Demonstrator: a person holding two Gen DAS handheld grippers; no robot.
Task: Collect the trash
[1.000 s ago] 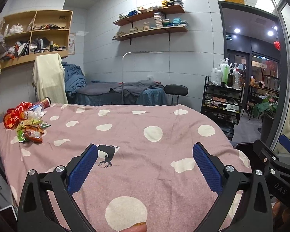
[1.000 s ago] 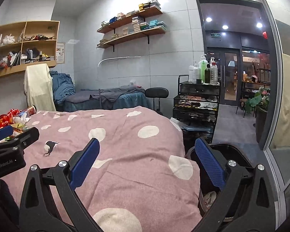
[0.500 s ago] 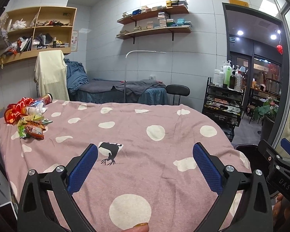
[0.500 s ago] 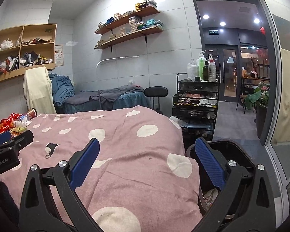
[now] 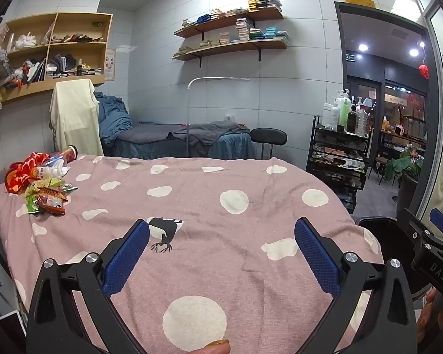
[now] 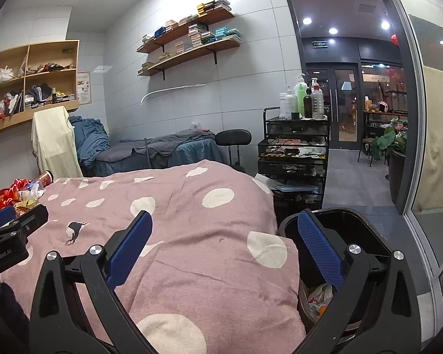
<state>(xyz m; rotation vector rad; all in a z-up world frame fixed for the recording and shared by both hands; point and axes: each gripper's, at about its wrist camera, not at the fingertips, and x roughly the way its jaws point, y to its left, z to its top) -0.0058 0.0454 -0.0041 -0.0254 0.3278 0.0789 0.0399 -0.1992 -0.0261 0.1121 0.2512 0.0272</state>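
A pile of trash [image 5: 41, 185] lies at the far left corner of the pink polka-dot bed [image 5: 221, 236]: red wrapper, green and orange snack bags, a plastic bottle, a snack can. It also shows in the right wrist view [image 6: 20, 190]. My left gripper [image 5: 221, 253] is open and empty over the near middle of the bed, far from the pile. My right gripper [image 6: 224, 247] is open and empty over the bed's right edge. A black trash bin [image 6: 339, 236] with some trash inside stands beside the bed, under the right finger.
A black cart [image 5: 339, 153] with bottles stands right of the bed. A second bed with grey and blue covers [image 5: 186, 138], a black stool [image 5: 268, 135] and a chair draped in cream cloth [image 5: 73, 118] stand behind. A glass partition [image 6: 428, 147] is at right.
Both grippers have shifted slightly, with the views rising and turning a little; both stay open and empty. The trash pile has not moved.
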